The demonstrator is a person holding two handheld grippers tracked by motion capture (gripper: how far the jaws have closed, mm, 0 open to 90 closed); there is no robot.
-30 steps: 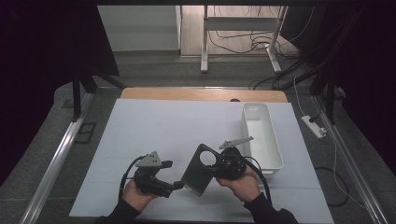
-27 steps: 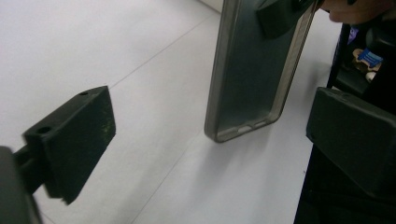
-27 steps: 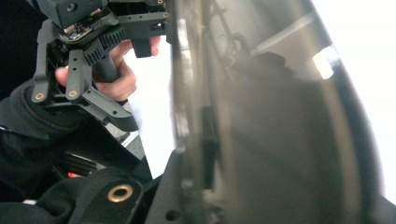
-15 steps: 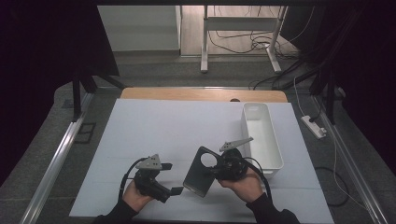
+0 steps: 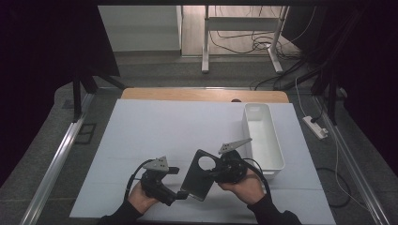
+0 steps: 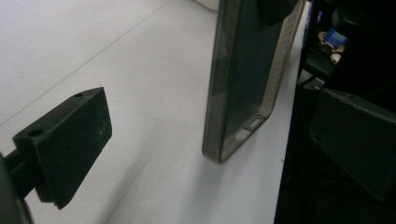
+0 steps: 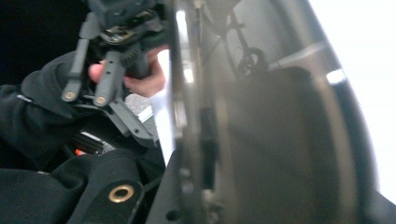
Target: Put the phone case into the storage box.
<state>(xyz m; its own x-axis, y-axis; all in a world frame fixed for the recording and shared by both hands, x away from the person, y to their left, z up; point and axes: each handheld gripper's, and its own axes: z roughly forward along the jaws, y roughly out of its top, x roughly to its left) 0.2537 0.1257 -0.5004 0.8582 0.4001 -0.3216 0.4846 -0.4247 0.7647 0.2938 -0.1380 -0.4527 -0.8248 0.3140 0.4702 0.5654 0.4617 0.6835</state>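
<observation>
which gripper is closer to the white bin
Right. The right gripper, shut on the dark phone case, sits just left of the white bin, near its front end. The left gripper, open, is farther left, beyond the case.

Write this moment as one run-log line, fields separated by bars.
right gripper: shut on phone case | left gripper: open, jaws just opened, case between, untouched | white bin: right of hands

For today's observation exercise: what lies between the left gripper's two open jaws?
In the left gripper view, the dark translucent phone case stands on edge on the white table between the left gripper's open jaws, touching neither pad.
</observation>
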